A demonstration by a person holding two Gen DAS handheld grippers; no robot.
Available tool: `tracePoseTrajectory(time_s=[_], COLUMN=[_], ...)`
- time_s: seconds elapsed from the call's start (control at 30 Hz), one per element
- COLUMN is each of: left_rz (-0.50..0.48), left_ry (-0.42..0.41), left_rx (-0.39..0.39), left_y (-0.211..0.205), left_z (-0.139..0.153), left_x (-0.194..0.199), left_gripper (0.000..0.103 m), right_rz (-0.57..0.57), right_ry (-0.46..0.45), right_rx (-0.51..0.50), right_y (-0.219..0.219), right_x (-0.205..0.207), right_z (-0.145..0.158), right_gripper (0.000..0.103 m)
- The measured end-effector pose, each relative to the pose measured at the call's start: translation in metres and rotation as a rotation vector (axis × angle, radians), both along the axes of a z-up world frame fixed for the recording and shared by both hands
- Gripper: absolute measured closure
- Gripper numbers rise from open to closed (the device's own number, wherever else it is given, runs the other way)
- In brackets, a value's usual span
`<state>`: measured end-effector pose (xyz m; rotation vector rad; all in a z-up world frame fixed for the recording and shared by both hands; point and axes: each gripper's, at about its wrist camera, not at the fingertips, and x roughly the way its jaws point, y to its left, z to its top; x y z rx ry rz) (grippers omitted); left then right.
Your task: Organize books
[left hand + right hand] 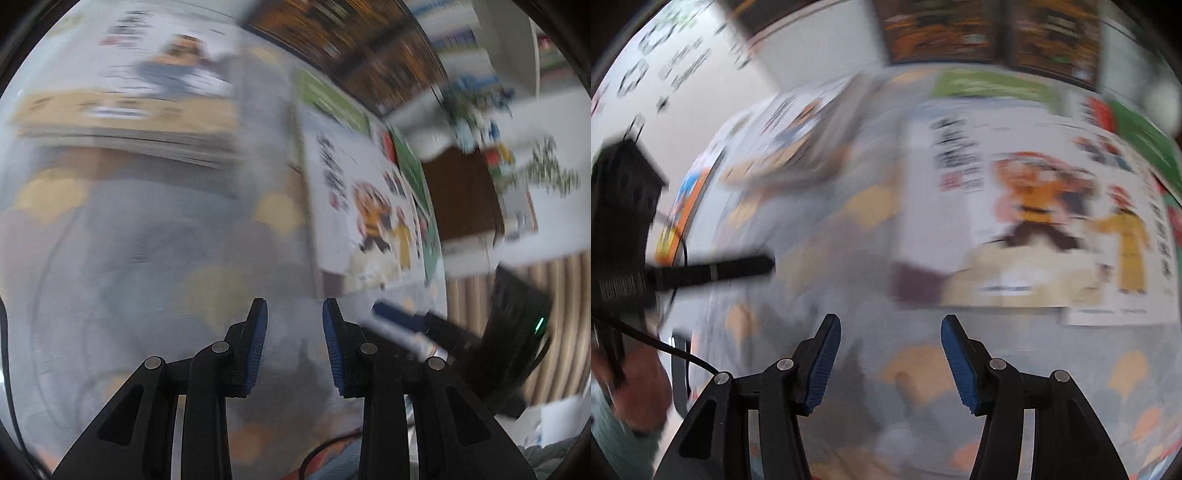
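— What are your tongs doing?

— My left tongs [294, 317] are released, the blue pads apart with nothing between them. My right tongs [888, 332] are released too, spread wider, and they also carry nothing. Both hang over a grey cloth [147, 258] patterned with pale orange shapes.

— Where are the books?

— Take the white picture book [1034, 221] as the landmark, the one with a cartoon figure in an orange and black striped top on its cover. It lies flat on the cloth, ahead of my right tongs and to their right, apart from the pads. From the left wrist the same white picture book [369, 218] sits ahead and to the right of my left tongs. A green book [993, 86] shows beyond it, partly tucked under its far edge. Well to the left of the white picture book is a stack of books [129, 122], with a tan cover near the top and a white cover showing a blurred figure above that. In the right wrist view this stack [783, 147] lies to the left of the landmark.

— Anything else in view?

— Everything is smeared by motion blur, so titles are unreadable. My left tongs [738, 267] also show as a dark bar left of the landmark in the right wrist view.
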<state>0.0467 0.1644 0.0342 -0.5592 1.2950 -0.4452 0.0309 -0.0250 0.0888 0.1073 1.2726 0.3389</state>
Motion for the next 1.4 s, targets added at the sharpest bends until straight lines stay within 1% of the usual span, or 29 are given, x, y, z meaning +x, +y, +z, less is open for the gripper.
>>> tracePoseTrajectory(time_s=[0.07, 0.2, 0.27, 0.33, 0.37, 0.43, 0.47, 0.53, 0.6, 0.63, 0.67, 0.73, 0.77, 0.83, 0.87, 0.97, 1.03, 1.13, 1.17, 1.23, 1.27, 1.33, 1.4], left_rz=[-0.052, -0.083, -0.079, -0.06, -0.037, 0.012, 0.05, 0.113, 0.175, 0.195, 0.209, 0.213, 0.224, 0.218, 0.213, 0.209, 0.21, 0.191, 0.187, 0.184, 0.194, 0.22, 0.252], left_ry=[-0.017, -0.037, -0.038, -0.035, -0.034, -0.052, -0.068, -0.06, -0.003, 0.009, 0.002, 0.018, 0.017, 0.004, 0.005, 0.033, 0.06, 0.077, 0.079, 0.082, 0.084, 0.087, 0.097], left_rx=[0.034, 0.116, 0.153, 0.174, 0.184, 0.199, 0.213, 0.217, 0.165, 0.139, 0.126, 0.095, 0.115, 0.153, 0.157, 0.128, 0.115, 0.122, 0.123, 0.117, 0.122, 0.127, 0.124], left_y=[-0.026, -0.056, -0.064, -0.068, -0.069, -0.069, -0.068, -0.063, -0.057, -0.056, -0.058, -0.065, -0.067, -0.074, -0.078, -0.085, -0.092, -0.111, -0.119, -0.127, -0.131, -0.133, -0.132], left_z=[-0.001, -0.003, -0.008, -0.013, -0.016, -0.016, -0.016, -0.018, -0.03, -0.034, -0.034, -0.035, -0.032, -0.027, -0.027, -0.028, -0.031, -0.034, -0.035, -0.035, -0.035, -0.035, -0.035], left_x=[0.008, 0.02, 0.022, 0.023, 0.024, 0.023, 0.022, 0.02, 0.019, 0.017, 0.016, 0.012, 0.007, -0.009, -0.016, -0.05, -0.075, -0.102, -0.115, -0.126, -0.133, -0.138, -0.141], left_gripper=[0.075, 0.075, 0.075, 0.075, 0.075, 0.075, 0.075, 0.075, 0.075, 0.075, 0.075, 0.073, 0.073, 0.073, 0.073, 0.073, 0.073, 0.073, 0.073, 0.073, 0.073, 0.073, 0.073], right_rz=[-0.103, -0.237, -0.273, -0.287, -0.291, -0.289, -0.286, -0.265, -0.23, -0.211, -0.174, -0.127, -0.103, -0.061, -0.034, 0.014, 0.066, 0.12, 0.129, 0.138, 0.138, 0.129, 0.113], right_ry=[-0.016, 0.014, 0.001, -0.018, -0.03, -0.049, -0.057, -0.05, -0.041, -0.036, -0.023, -0.034, -0.032, -0.015, 0.003, 0.039, 0.058, 0.082, 0.082, 0.085, 0.101, 0.122, 0.113], right_rx=[0.012, 0.04, 0.022, -0.02, -0.035, -0.023, -0.018, -0.025, -0.019, -0.015, -0.009, -0.012, -0.027, -0.023, -0.002, 0.035, 0.027, -0.012, -0.016, -0.017, -0.001, 0.016, 0.013], right_y=[-0.033, -0.086, -0.105, -0.11, -0.114, -0.121, -0.123, -0.121, -0.116, -0.112, -0.107, -0.097, -0.094, -0.094, -0.097, -0.107, -0.111, -0.121, -0.125, -0.136, -0.144, -0.154, -0.164], right_x=[0.006, 0.01, 0.013, 0.023, 0.03, 0.046, 0.052, 0.066, 0.073, 0.075, 0.075, 0.073, 0.069, 0.061, 0.053, 0.033, 0.012, -0.021, -0.031, -0.05, -0.059, -0.066, -0.071], right_z=[0.004, 0.002, 0.002, 0.003, 0.001, -0.003, -0.005, -0.012, -0.02, -0.024, -0.028, -0.03, -0.029, -0.03, -0.029, -0.028, -0.03, -0.033, -0.033, -0.033, -0.035, -0.039, -0.041], right_gripper=[0.044, 0.044, 0.044, 0.044, 0.044, 0.044, 0.045, 0.052, 0.054, 0.054, 0.054, 0.053, 0.053, 0.053, 0.053, 0.053, 0.053, 0.053, 0.053, 0.053, 0.053, 0.053, 0.053])
